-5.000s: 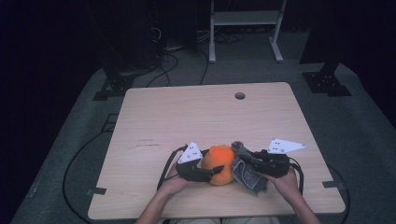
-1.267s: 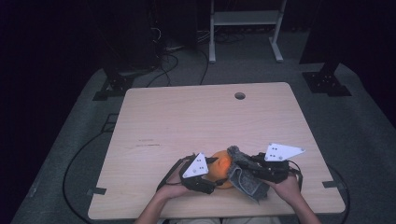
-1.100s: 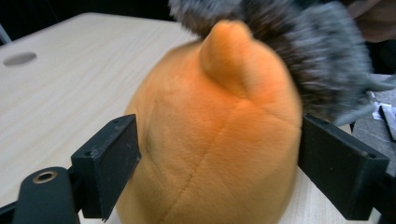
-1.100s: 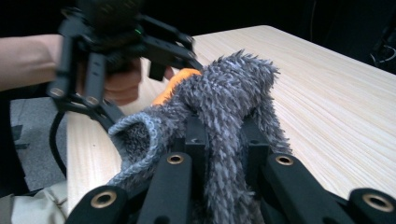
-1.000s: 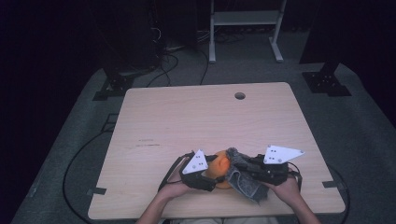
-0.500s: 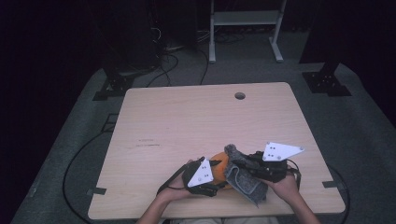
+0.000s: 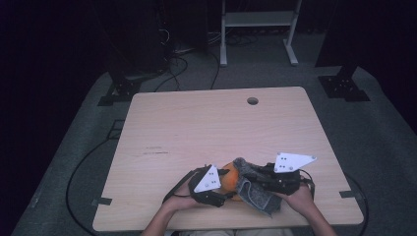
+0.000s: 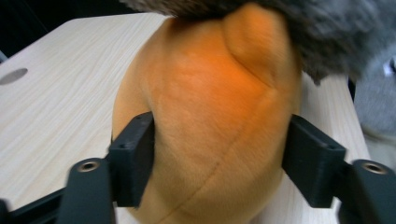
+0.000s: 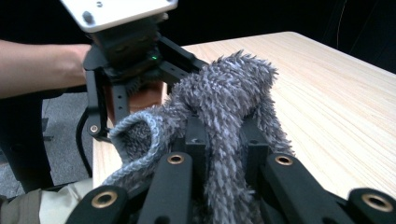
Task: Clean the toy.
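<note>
An orange plush toy [image 7: 227,176] lies near the table's front edge, with a grey fuzzy sock-like cloth [image 7: 254,192] draped over its right side. My left gripper [image 7: 227,188] comes in from the left and is shut on the toy [image 8: 210,116]; both pads [image 8: 135,156] press into its sides, and the jaws have just been closing a little on it. My right gripper [image 7: 250,183] comes from the right, shut on the grey cloth [image 9: 224,93], which bunches between its jaws [image 9: 222,140]. The left gripper [image 9: 126,60] sits just behind the cloth.
The light wooden table [image 7: 206,128] has a round cable hole [image 7: 253,101] near its far edge. Cables run over the grey carpet [image 7: 83,162] at the left. A white frame [image 7: 255,19] and black stand bases [image 7: 343,87] stand beyond the table.
The left gripper has shifted slightly toward the front edge with the toy, and the grey cloth now covers more of the toy's right side. The right hand has barely moved.
</note>
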Demonstrator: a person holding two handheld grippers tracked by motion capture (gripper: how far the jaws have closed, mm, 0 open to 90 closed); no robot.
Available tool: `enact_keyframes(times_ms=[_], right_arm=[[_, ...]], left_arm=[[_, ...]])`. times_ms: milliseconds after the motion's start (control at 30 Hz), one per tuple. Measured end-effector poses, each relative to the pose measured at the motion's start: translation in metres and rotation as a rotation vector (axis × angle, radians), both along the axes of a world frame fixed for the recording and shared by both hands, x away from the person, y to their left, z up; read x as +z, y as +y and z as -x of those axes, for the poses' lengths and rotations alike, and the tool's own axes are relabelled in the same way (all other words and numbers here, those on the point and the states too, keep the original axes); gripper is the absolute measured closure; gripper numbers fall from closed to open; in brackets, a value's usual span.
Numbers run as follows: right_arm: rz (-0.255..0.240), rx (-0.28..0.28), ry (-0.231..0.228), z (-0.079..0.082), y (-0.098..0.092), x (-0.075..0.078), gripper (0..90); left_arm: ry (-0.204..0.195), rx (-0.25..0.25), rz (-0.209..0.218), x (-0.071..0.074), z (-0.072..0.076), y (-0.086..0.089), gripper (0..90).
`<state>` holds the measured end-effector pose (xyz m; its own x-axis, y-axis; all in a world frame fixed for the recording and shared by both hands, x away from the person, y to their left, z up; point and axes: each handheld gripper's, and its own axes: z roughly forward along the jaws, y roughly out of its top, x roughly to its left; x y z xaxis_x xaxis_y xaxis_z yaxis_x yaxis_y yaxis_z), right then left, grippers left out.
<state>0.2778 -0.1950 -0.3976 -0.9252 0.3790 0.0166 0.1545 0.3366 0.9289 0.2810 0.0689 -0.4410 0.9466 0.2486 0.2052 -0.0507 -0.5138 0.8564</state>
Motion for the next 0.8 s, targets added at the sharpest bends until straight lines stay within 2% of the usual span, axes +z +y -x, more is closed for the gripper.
enact_keyframes(times_ms=[67, 133, 200, 267, 367, 433, 500, 567, 633, 700, 733, 800], right_arm=[[-0.002, -0.021, 0.005, -0.005, -0.006, -0.002, 77.2], [0.021, -0.078, -0.005, -0.009, -0.017, -0.007, 77.2], [0.019, -0.115, 0.022, -0.014, -0.029, -0.012, 77.2], [0.032, -0.130, 0.017, -0.014, -0.033, -0.014, 77.2], [0.048, -0.143, -0.001, -0.013, -0.032, -0.013, 77.2], [0.039, -0.139, 0.004, -0.014, -0.030, -0.013, 77.4], [0.015, -0.113, 0.022, -0.012, -0.027, -0.011, 77.4], [-0.020, -0.057, 0.022, -0.006, -0.021, -0.005, 77.4], [-0.049, -0.002, 0.017, 0.000, -0.011, 0.001, 77.4], [0.000, 0.023, -0.011, 0.005, 0.001, 0.004, 77.4], [0.008, 0.020, -0.015, 0.005, 0.004, 0.003, 77.4], [-0.007, -0.008, -0.003, 0.000, 0.000, -0.001, 77.3]], left_arm=[[-0.005, -0.001, 0.001, 0.000, 0.000, 0.000, 34.4], [-0.001, -0.004, 0.005, -0.001, 0.000, -0.001, 34.7], [0.015, -0.005, 0.015, -0.001, -0.001, -0.001, 34.0], [0.059, 0.013, 0.046, -0.001, -0.005, -0.002, 29.3], [0.088, 0.055, 0.066, 0.002, -0.006, -0.008, 16.9], [0.076, 0.053, 0.052, 0.001, -0.005, -0.012, 13.1], [0.051, 0.036, 0.048, -0.001, -0.003, -0.010, 19.0], [0.043, 0.022, 0.045, -0.001, -0.002, -0.009, 25.5], [0.004, -0.010, 0.002, 0.000, 0.002, -0.009, 28.1], [-0.019, -0.019, -0.036, 0.000, 0.004, -0.007, 29.3], [-0.017, -0.010, -0.030, -0.001, 0.004, -0.005, 29.9], [0.002, 0.004, -0.012, -0.002, 0.002, -0.003, 30.8]])
